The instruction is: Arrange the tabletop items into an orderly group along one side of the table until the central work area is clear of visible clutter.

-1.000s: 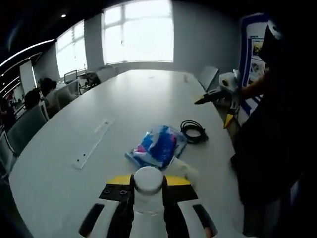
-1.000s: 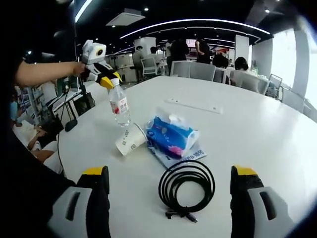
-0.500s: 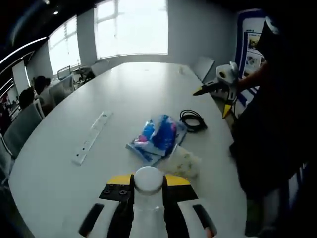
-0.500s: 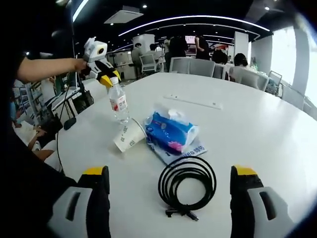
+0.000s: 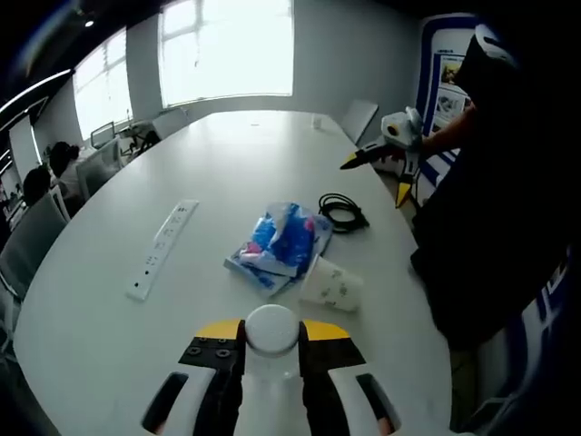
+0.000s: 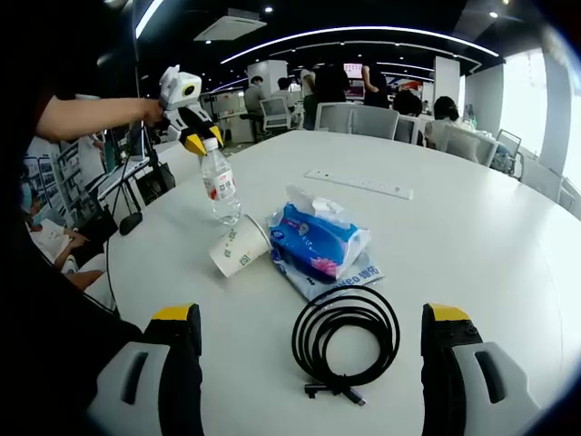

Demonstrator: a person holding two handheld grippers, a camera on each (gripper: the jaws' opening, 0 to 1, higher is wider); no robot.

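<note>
Four items were clustered near one edge of the desk [image 6: 472,236]: a water bottle [image 6: 220,186] gripped at its cap by the left gripper [image 6: 198,138], a tipped paper cup [image 6: 239,247], a tissue pack [image 6: 320,242] and a coiled cable [image 6: 345,337]. The right gripper [image 6: 309,363] was held with its jaws wide over the cable. If the bottle were swung low, the light cup could be knocked toward the edge, and a loose coil could be unwound when pinched.

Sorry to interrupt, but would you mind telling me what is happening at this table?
A person is tidying a white table with two hand-held grippers. The left hand-held gripper is shut on the neck of a water bottle, standing near the table edge. The right hand-held gripper is open, poised over a coiled black cable. A tipped paper cup and a blue tissue pack lie between them.
</note>
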